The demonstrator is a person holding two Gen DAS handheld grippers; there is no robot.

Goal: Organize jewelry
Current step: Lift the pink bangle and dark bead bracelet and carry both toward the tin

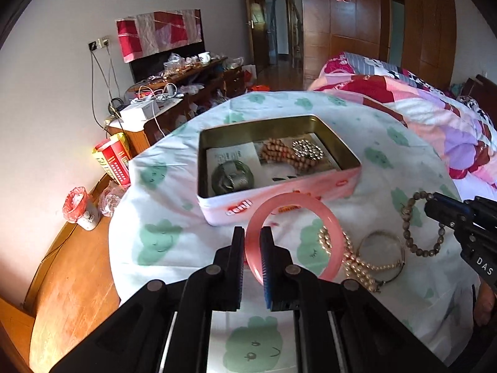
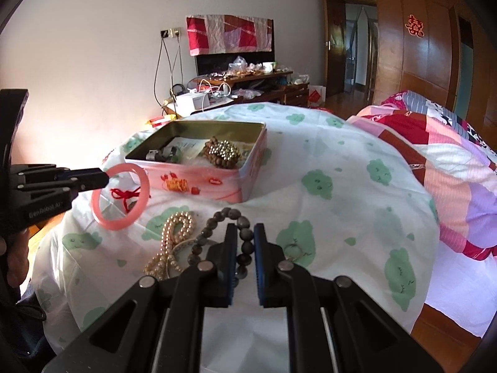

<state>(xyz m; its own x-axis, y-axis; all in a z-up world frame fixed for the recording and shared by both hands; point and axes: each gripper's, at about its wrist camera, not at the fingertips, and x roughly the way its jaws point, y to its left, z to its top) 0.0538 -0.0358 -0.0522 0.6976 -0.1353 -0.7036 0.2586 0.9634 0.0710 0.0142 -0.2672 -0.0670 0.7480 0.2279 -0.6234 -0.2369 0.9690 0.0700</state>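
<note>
Pink and glossy, one bangle (image 1: 295, 236) is clamped by its rim between the nearly closed left tongs (image 1: 252, 245) and hangs above the cloth, just in front of the open tin box (image 1: 279, 168). The right tongs (image 2: 243, 242) are closed tight on one dark bead bracelet (image 2: 217, 236), also in front of the box and to the right of the bangle. I judge the step in hand is carrying both pieces to the box; the next move needs a lift over its near wall and then a release inside. On the surface (image 2: 341, 186) in front of the box I count one pearl strand (image 2: 172, 239), one thin metal bangle (image 1: 383, 258), one small ring (image 2: 293, 250) and one red string knot (image 2: 124, 195). Inside the box lie about three pieces.
</note>
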